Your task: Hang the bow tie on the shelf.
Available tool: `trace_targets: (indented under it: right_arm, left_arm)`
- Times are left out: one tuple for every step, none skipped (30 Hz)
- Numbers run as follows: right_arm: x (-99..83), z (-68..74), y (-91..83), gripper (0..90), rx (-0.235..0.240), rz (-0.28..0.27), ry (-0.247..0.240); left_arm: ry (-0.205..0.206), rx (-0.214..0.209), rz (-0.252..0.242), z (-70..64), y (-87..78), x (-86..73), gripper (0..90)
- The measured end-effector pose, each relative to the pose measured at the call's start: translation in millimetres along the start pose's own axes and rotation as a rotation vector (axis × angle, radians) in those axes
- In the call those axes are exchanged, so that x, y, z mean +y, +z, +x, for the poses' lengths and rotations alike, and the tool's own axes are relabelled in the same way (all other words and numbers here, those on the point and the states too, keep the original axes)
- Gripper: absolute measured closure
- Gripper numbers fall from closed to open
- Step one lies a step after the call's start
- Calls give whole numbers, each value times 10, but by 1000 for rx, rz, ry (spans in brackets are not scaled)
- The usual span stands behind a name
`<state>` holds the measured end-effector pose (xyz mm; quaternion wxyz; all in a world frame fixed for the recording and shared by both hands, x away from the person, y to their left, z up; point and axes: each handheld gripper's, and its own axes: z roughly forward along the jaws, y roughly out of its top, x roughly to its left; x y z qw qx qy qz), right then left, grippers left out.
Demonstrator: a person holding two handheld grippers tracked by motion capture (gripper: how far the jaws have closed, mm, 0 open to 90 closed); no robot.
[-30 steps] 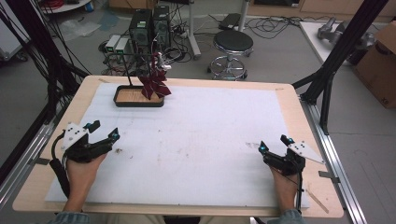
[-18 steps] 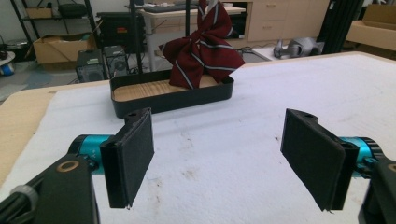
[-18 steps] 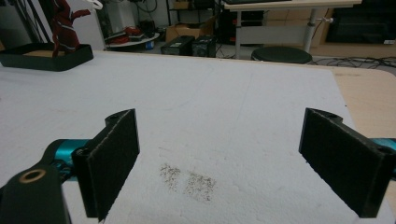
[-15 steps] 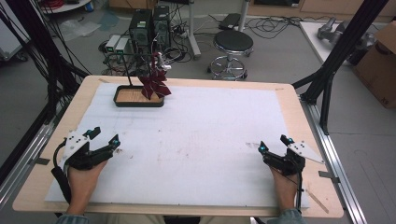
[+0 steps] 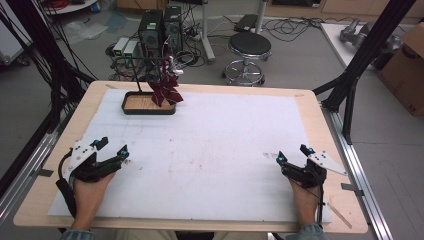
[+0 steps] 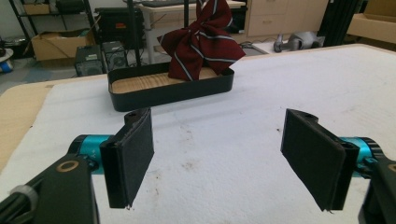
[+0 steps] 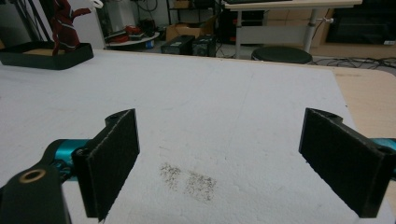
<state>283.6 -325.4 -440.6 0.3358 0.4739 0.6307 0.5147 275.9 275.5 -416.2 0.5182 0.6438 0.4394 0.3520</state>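
Both grippers sit at the near bench (image 5: 35, 200) edge on the white mat (image 5: 210, 150), left gripper (image 5: 112, 149) and right gripper (image 5: 292, 154) each with jaws spread wide, nothing held, a grey smudge (image 7: 189, 179) just ahead of the right. Far ahead of the left gripper, a black tray (image 6: 168, 91) carries a dark red striped cloth (image 6: 203, 39) on a stand, nothing between. Beyond the bench: stool (image 5: 249, 47), computer boxes (image 5: 160, 25), floor cables.

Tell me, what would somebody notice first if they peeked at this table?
Probably the dark red striped tie, hanging into a black tray with a wooden floor at the far left of the table. Next come the two open grippers at the near edge, the left gripper and the right gripper, resting on the white mat.
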Motion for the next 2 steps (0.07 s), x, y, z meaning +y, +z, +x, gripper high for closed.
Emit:
trace_targets:
  right_arm:
    - [0,3,0,114,1,0,3]
    - [0,4,-1,114,1,1,3]
  left_arm:
    - [-1,-1,1,1,0,1,257]
    - [1,-2,1,2,0,2,257]
